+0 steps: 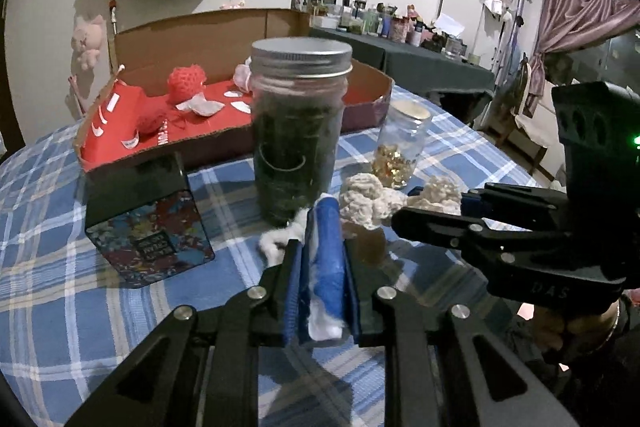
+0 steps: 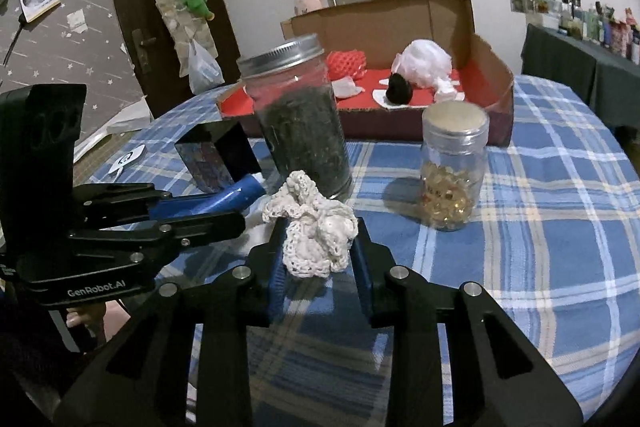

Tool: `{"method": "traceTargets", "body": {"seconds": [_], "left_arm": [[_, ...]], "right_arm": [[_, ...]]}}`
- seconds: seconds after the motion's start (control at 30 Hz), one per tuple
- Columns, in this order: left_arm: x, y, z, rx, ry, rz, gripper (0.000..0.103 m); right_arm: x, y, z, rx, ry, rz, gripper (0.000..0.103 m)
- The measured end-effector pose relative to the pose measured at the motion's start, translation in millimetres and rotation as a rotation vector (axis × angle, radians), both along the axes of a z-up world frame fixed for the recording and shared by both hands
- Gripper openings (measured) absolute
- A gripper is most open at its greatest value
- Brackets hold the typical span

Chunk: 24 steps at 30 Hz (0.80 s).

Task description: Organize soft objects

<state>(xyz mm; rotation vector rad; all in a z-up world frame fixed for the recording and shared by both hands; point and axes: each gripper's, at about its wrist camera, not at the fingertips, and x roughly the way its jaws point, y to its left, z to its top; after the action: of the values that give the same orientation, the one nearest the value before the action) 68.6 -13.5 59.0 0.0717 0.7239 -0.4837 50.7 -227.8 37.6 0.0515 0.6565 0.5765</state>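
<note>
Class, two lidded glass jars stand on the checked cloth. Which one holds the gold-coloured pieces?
The shorter jar, right of the tall one in the right wrist view. Its bottom is filled with small golden pieces, while the taller jar is packed with dark green material.

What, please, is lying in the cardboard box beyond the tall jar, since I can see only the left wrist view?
Observer: A dark round lump lies on the red lining, hidden from you behind the tall jar.
Operator: Is anything beside it?
Observer: Yes, a white crumpled bundle sits directly behind it.
Operator: And what does the right gripper hold?
Observer: The right gripper is shut on the white crocheted piece, which bunches up between its fingers.
Operator: Does the small jar have a lid?
Observer: Yes, the small jar wears a silver screw lid.
</note>
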Motion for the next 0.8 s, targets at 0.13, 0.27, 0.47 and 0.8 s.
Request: {"method": "traceTargets", "body": {"seconds": [0.13,0.27,0.47,0.8], "left_arm": [[4.3,1.4,-0.8,0.002,0.005,0.001,0.021],[7.0,4.0,-1.2,0.0,0.011,0.004,0.021],[5.0,14.0,-3.0,-0.004,0.016,0.012,0.021],[-11.6,63.7,-2.9,0.014,0.012,0.105,0.021]], "right_arm": [[3.8,0.9,-1.5,-0.003,0.01,0.001,0.028],[4.8,1.6,-1.3,-0.003,0.013,0.001,0.028],[6.4,-2.4,-1.9,-0.013,0.02,-0.007,0.028],[3.6,-40.2,-3.3,-0.023,0.044,-0.088,0.028]]}}
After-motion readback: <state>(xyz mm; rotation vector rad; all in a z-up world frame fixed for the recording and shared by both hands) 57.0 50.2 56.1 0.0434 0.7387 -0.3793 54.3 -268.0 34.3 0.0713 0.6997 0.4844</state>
